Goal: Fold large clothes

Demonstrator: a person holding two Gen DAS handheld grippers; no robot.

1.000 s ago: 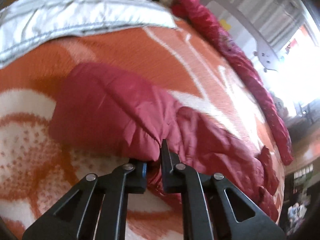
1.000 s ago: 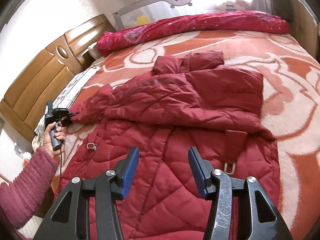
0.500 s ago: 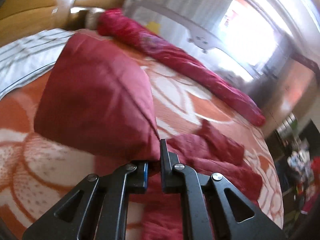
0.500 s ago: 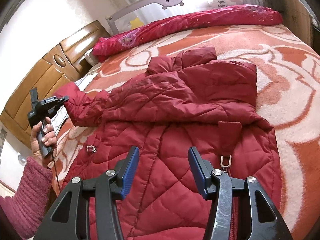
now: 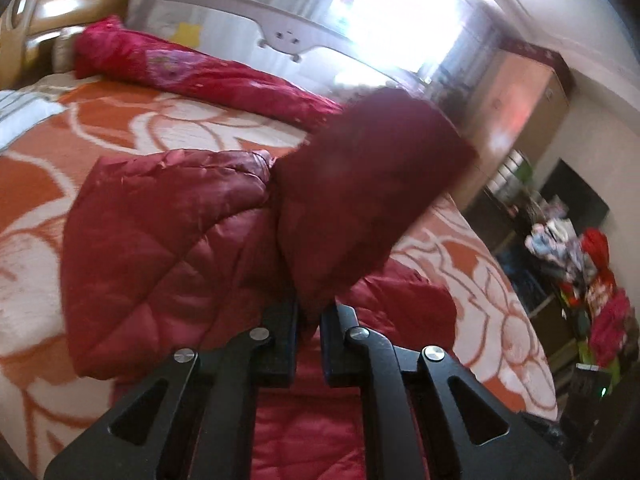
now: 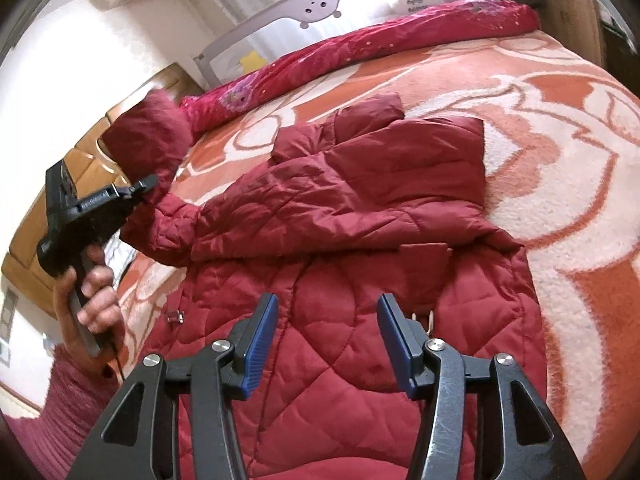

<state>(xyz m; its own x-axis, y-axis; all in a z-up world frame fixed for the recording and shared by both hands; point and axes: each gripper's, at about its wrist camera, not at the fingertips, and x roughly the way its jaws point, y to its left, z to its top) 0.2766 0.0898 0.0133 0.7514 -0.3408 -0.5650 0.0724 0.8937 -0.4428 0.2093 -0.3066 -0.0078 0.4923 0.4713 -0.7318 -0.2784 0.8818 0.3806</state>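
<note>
Right wrist view: a quilted red jacket (image 6: 360, 280) is lying spread on the bed (image 6: 560, 168), its collar end pointing toward the rolled crimson quilt (image 6: 360, 44) at the bed's far edge. One sleeve (image 6: 400, 168) is already lying folded across the jacket's chest, so the first fold is appearing done. The opposite sleeve (image 6: 152, 140) is being held clear of the bed by the left tongs (image 6: 146, 188), which are pinching its cuff end; the person's left hand (image 6: 94, 300) is gripping the handle beside the jacket's edge. The right tongs (image 6: 326, 340) are hanging wide apart above the jacket's lower body, holding nothing.

Left wrist view: the left tongs (image 5: 308, 320) are standing narrow, clamped on the sleeve (image 5: 360, 200), which is rising blurred in front of the lens above the jacket (image 5: 168, 240).

Judged progress: the task is sitting at an early-to-middle stage. What is probably remaining is laying this second sleeve across the chest and then doubling the long body over toward the collar. A metal buckle (image 6: 174, 315) is lying on the jacket's side nearest the left hand.
</note>
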